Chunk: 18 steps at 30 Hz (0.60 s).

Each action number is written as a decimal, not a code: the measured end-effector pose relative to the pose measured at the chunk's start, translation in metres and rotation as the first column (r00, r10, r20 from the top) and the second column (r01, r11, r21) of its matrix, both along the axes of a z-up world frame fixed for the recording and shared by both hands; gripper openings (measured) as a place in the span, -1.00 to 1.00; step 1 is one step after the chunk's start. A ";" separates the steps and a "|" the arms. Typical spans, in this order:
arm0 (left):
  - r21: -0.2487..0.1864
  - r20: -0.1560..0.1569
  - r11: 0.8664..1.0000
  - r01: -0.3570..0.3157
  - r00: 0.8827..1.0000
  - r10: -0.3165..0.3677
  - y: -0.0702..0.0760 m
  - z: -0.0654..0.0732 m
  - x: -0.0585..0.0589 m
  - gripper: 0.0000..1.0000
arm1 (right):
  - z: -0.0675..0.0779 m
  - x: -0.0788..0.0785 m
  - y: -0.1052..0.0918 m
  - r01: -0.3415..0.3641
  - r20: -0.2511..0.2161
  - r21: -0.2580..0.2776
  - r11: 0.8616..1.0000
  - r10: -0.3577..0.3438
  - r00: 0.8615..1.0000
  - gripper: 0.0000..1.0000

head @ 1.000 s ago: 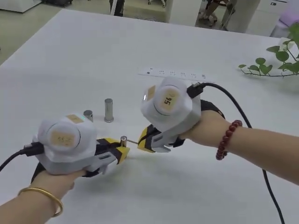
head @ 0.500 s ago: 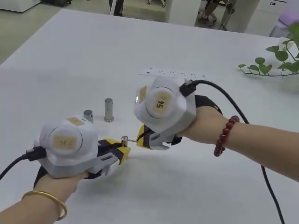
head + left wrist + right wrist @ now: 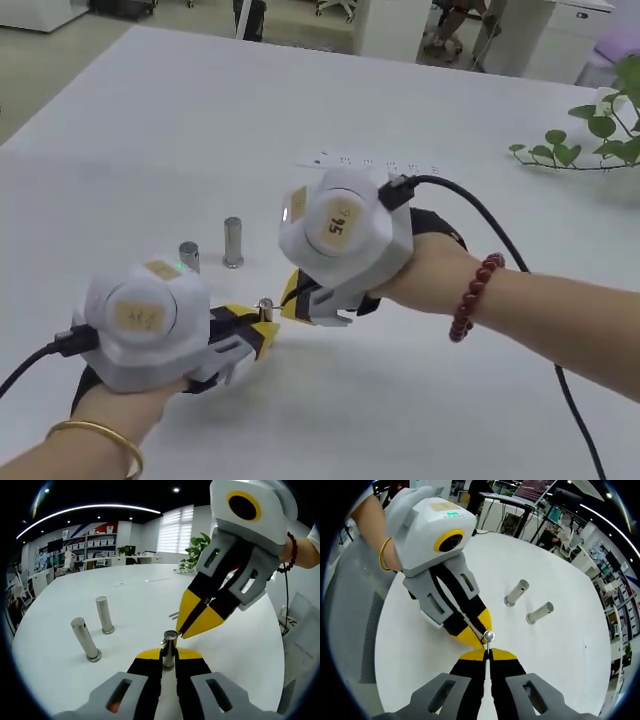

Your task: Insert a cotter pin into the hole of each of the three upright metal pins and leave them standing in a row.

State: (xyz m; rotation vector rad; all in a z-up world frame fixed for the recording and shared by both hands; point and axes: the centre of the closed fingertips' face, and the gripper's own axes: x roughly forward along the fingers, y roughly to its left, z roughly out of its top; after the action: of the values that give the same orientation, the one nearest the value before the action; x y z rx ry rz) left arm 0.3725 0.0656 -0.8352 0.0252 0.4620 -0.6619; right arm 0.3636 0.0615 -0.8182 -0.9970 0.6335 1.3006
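Right claw pinched a thin cotter pin, lying level.
Left claw gripped the silver metal pin upright.

White desk, wide, matte. White power strip lies flat on it, far of centre. Green leafy plant at the desk's far right, thin stems trailing left over the surface. Beige floor past the desk's far left edge. Left gripper view: shelves with boxes on the far wall, window blinds, curved ceiling light strip.
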 end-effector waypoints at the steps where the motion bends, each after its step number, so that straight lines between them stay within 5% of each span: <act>1: 0.001 0.000 1.000 0.000 1.000 0.000 0.000 0.000 0.000 -0.85 | 0.000 0.000 0.000 0.000 -0.001 0.003 1.000 0.000 1.000 -0.93; 18: 0.001 -0.004 0.999 -0.039 0.999 0.039 0.000 -0.001 0.000 -0.86 | 0.008 -0.001 0.007 0.025 -0.028 0.113 0.993 -0.022 0.999 -0.87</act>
State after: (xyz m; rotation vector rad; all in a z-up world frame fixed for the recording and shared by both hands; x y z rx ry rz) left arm 0.3729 0.0655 -0.8362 0.0155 0.4653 -0.6239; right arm 0.3626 0.0682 -0.8101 -0.8784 0.5837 1.3168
